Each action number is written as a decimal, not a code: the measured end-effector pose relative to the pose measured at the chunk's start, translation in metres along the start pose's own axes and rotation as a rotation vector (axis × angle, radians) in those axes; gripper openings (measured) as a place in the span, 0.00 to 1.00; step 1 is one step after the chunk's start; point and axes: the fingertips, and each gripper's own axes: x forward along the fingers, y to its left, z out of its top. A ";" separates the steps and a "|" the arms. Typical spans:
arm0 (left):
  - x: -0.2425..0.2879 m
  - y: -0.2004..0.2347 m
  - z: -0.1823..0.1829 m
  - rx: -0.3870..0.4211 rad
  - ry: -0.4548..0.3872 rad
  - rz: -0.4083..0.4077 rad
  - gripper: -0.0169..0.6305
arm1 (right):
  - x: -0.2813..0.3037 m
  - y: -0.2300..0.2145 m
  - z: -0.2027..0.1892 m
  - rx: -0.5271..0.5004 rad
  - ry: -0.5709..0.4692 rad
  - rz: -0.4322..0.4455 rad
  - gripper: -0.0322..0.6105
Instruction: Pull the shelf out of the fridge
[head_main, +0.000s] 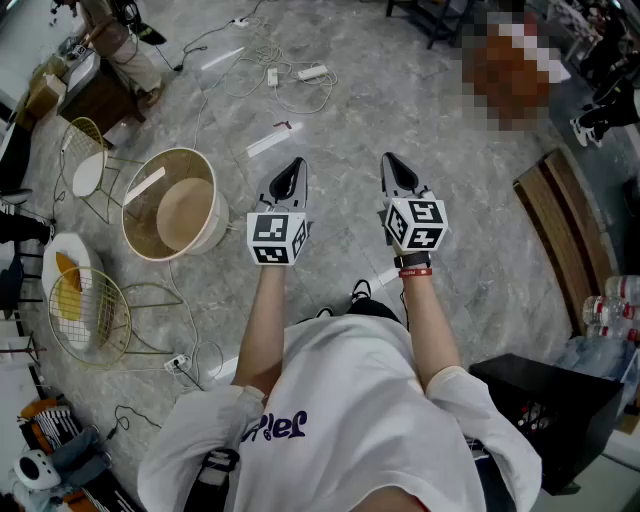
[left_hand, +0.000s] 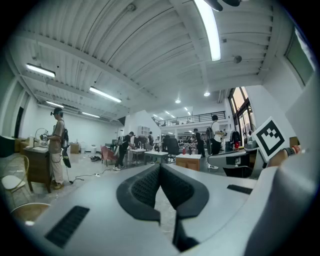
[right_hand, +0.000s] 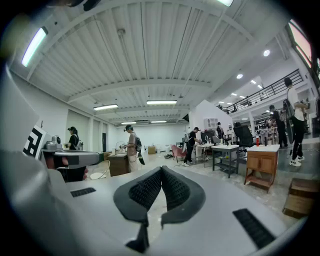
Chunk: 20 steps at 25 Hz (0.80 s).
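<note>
No fridge or shelf shows in any view. In the head view I hold both grippers out in front of me over a grey marbled floor. My left gripper (head_main: 293, 166) is shut, its black jaws meeting at the tip with nothing between them. My right gripper (head_main: 391, 162) is shut too and empty. Each carries a marker cube near the hand. In the left gripper view the jaws (left_hand: 160, 167) touch at the tip and point into a large open hall. The right gripper view shows its jaws (right_hand: 161, 172) closed the same way.
A round cream tub (head_main: 176, 205) and wire-frame chairs (head_main: 92, 315) stand at my left. Cables and a power strip (head_main: 312, 72) lie on the floor ahead. A wooden bench (head_main: 560, 225) and a black crate (head_main: 550, 410) are at my right. Several people stand by desks far off.
</note>
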 end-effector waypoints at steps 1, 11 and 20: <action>-0.002 -0.001 0.000 0.004 0.002 -0.011 0.05 | -0.004 0.000 0.001 0.010 -0.012 -0.012 0.07; -0.017 -0.040 -0.014 -0.006 0.017 -0.195 0.05 | -0.064 0.018 -0.019 0.053 -0.025 -0.050 0.07; -0.014 -0.118 -0.020 -0.041 0.013 -0.392 0.05 | -0.140 0.006 -0.022 0.155 -0.020 -0.127 0.07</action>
